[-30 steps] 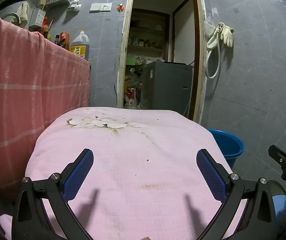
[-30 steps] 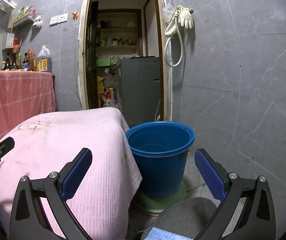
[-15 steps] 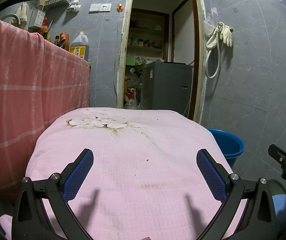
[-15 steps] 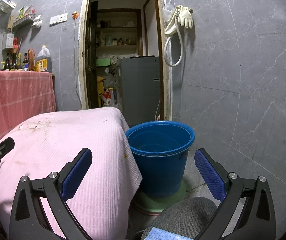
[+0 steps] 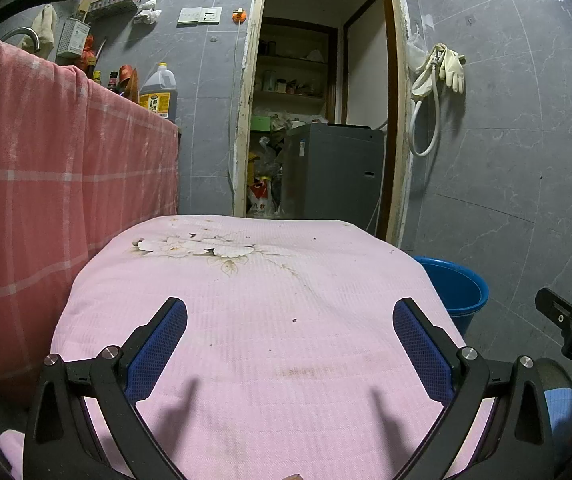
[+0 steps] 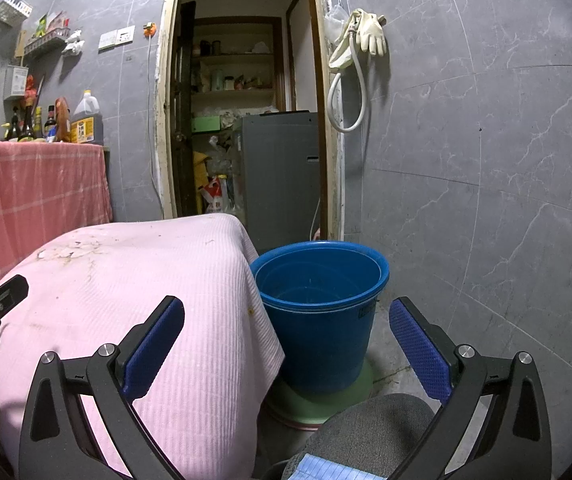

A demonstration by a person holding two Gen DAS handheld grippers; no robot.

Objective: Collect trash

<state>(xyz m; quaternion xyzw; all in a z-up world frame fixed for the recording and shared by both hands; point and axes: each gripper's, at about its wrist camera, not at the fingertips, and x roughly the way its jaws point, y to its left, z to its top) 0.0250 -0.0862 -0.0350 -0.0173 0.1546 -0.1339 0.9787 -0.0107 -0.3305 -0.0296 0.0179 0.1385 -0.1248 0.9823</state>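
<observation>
Both sets of jaws are spread wide and empty: the left gripper point(image 5: 289, 330) is held above the pink-covered table point(image 5: 326, 280), the right gripper point(image 6: 286, 328) faces the blue bucket point(image 6: 322, 320) beside its right edge. No trash can be seen, so the search step seems in hand; next, some must be found.

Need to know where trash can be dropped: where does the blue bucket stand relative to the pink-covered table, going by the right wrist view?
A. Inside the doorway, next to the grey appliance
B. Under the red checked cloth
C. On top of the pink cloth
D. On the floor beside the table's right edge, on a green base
D: the blue bucket stands on a green base on the floor, right beside the hanging edge of the pink cloth.
</observation>
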